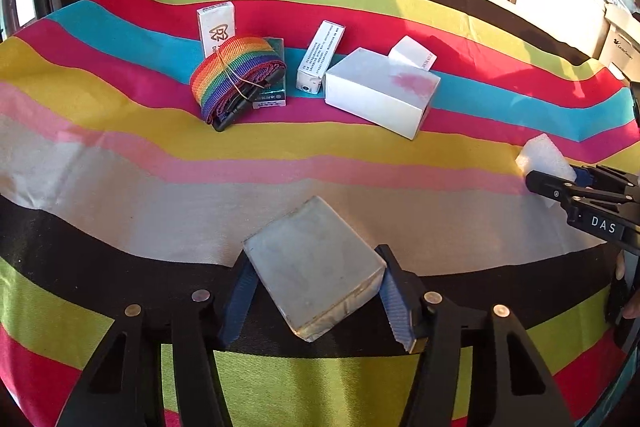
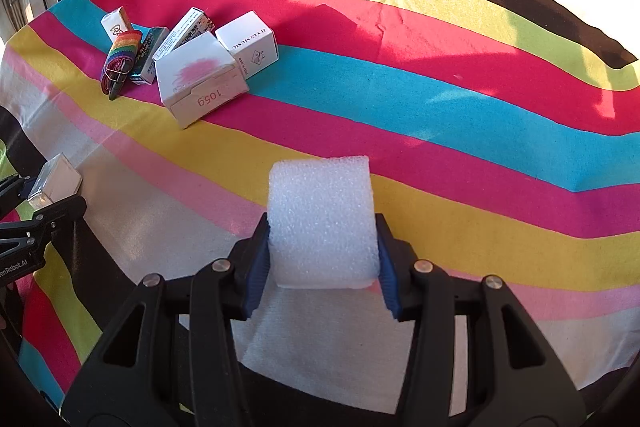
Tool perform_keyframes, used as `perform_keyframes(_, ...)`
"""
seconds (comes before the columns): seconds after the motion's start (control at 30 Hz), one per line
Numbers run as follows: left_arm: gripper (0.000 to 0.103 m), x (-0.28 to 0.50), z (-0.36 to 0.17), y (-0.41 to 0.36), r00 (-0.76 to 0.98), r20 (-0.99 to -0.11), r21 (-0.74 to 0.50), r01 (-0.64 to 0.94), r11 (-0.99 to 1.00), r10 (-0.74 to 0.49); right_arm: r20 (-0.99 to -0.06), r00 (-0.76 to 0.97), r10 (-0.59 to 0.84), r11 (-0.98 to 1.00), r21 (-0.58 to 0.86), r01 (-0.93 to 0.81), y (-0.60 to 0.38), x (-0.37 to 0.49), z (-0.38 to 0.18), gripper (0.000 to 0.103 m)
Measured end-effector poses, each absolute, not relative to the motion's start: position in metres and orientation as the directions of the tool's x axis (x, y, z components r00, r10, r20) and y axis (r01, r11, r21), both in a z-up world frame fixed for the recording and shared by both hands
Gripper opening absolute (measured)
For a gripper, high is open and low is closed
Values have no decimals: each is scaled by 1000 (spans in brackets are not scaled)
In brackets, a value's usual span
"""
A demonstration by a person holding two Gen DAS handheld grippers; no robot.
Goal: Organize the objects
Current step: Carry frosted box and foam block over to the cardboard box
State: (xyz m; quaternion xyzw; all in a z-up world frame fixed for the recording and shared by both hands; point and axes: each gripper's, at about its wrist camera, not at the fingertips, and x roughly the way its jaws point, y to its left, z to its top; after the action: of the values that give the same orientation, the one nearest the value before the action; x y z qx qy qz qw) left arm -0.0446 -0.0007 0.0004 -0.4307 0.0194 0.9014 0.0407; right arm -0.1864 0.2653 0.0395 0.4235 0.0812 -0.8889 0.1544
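Striped cloth covered the desk [image 1: 120,147]. Left tongs [image 1: 316,291] gripped a grey box [image 1: 312,267]; right tongs [image 2: 324,263] clamped the foam block [image 2: 320,219]. Both should land snugly beside the box cluster [image 1: 376,87], I judged.

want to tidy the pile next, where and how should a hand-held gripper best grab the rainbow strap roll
Probably across the flat woven sides of the rainbow strap roll, coming from above. It leans on the teal box, so its upper edge is free; avoid the black buckle low in front.
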Motion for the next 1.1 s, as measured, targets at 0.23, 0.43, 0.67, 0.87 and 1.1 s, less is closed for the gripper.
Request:
perform_keyframes(0.23,58,-20,8,-9,-633,-772,-50,-23,-998,53,-781,-590,-205,-936,-19,350,266,-185,40,50)
perform_keyframes(0.43,58,46,20,-8,-666,-739,-125,-7,-992,98,-782,-567,-257,-929,38,369,273,-127,51,50)
perform_keyframes(0.67,58,82,24,-4,-666,-742,-88,-15,-996,76,-767,-581,-274,-918,29,395,272,-68,55,50)
perform_keyframes(0.87,58,99,22,-5,-657,-752,-70,-10,-998,59,-755,-585,-297,-912,42,408,276,-43,62,50)
perform_keyframes(1.1,58,116,19,-12,-649,-759,-69,-5,-998,56,-762,-565,-318,-894,43,446,269,-23,59,50)
